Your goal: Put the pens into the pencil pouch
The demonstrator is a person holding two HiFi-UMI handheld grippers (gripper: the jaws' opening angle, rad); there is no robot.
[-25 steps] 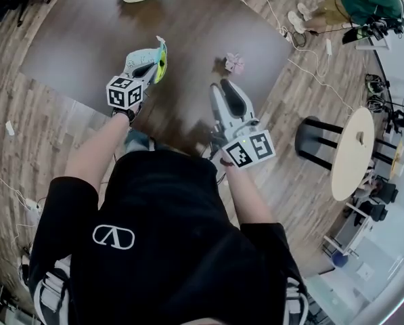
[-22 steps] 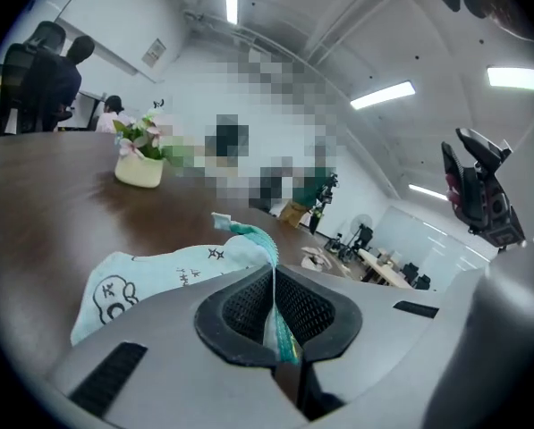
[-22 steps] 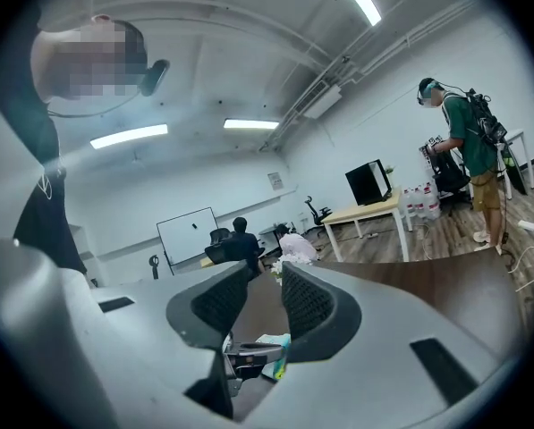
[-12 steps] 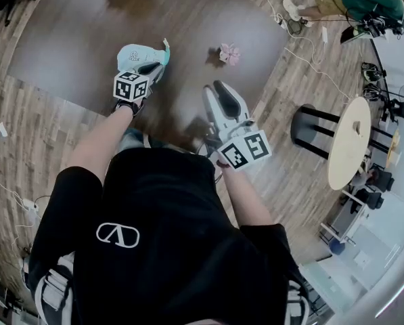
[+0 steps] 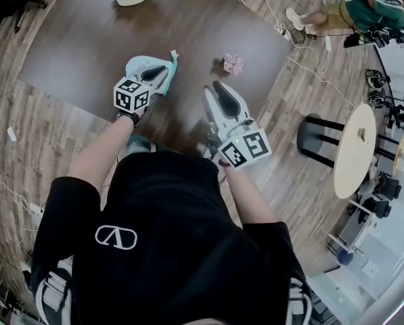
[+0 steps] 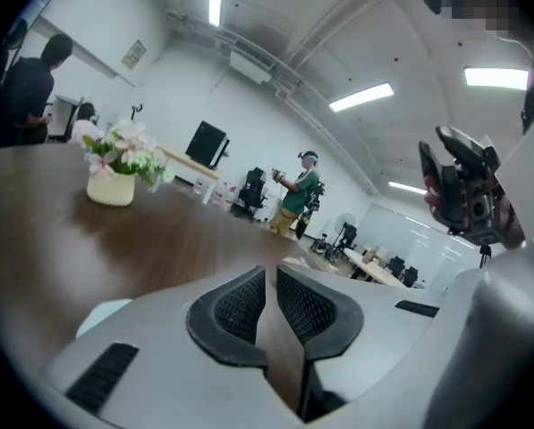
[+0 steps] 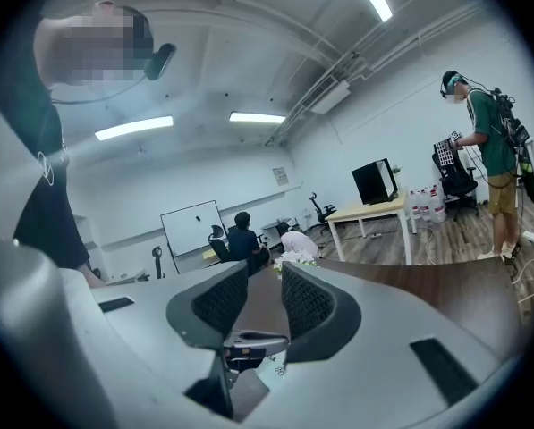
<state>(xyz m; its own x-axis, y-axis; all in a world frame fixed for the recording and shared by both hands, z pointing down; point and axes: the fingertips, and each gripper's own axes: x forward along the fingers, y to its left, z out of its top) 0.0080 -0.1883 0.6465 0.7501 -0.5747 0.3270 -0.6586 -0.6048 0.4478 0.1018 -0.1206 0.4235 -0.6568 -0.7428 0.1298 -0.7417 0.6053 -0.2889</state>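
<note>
Over the dark table (image 5: 86, 39), the left gripper (image 6: 268, 280) has its jaws all but together, nothing showing between the pads. The pale-teal pencil pouch (image 5: 139, 65) sits right under it. On the right gripper (image 7: 265, 284) the jaws stand partly apart, a small grey piece (image 7: 249, 340) low between them; gripped or not, I cannot tell.

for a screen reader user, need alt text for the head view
From above, a person in a black shirt holds a gripper in each hand over a dark table: the left gripper above a light blue pouch, the right gripper to its right, a small pink thing farther off.
</note>
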